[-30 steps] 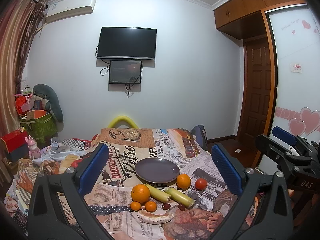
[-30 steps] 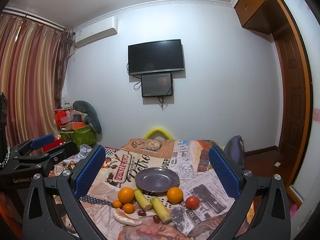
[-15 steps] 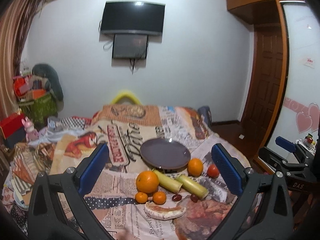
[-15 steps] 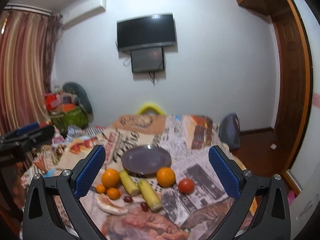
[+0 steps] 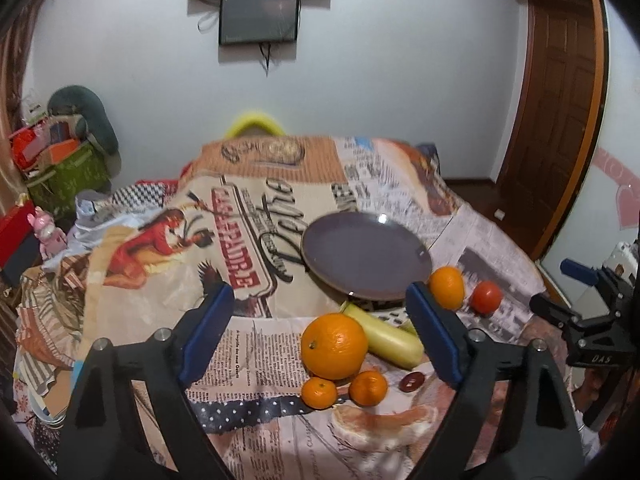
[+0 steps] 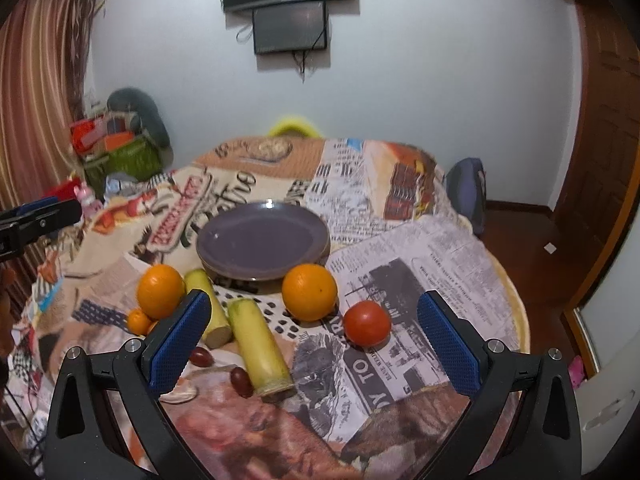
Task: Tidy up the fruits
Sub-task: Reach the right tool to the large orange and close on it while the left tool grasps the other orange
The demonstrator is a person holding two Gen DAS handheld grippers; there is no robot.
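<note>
A dark purple plate (image 5: 366,256) (image 6: 262,240) sits empty on the printed tablecloth. In front of it lie a big orange (image 5: 334,346) (image 6: 160,296), a second orange (image 5: 447,292) (image 6: 309,291), a red tomato (image 5: 485,297) (image 6: 366,323), two pale green stalks (image 6: 260,350) (image 5: 394,340), two small tangerines (image 5: 319,393), dark dates (image 6: 241,381) and a peeled pomelo piece (image 5: 384,422). My left gripper (image 5: 320,332) is open above the big orange. My right gripper (image 6: 312,340) is open above the second orange and tomato. Both are empty.
The table's cloth (image 5: 248,240) hangs over its edges. A yellow chair back (image 6: 294,126) stands at the far side, a blue chair (image 6: 466,188) at the right. Boxes and bags (image 5: 60,160) are piled at the left wall. A wooden door (image 5: 560,100) is at the right.
Both grippers have moved forward and tilted down toward the fruit; the table now fills more of each view. Both stay open. The fruit has not moved.
</note>
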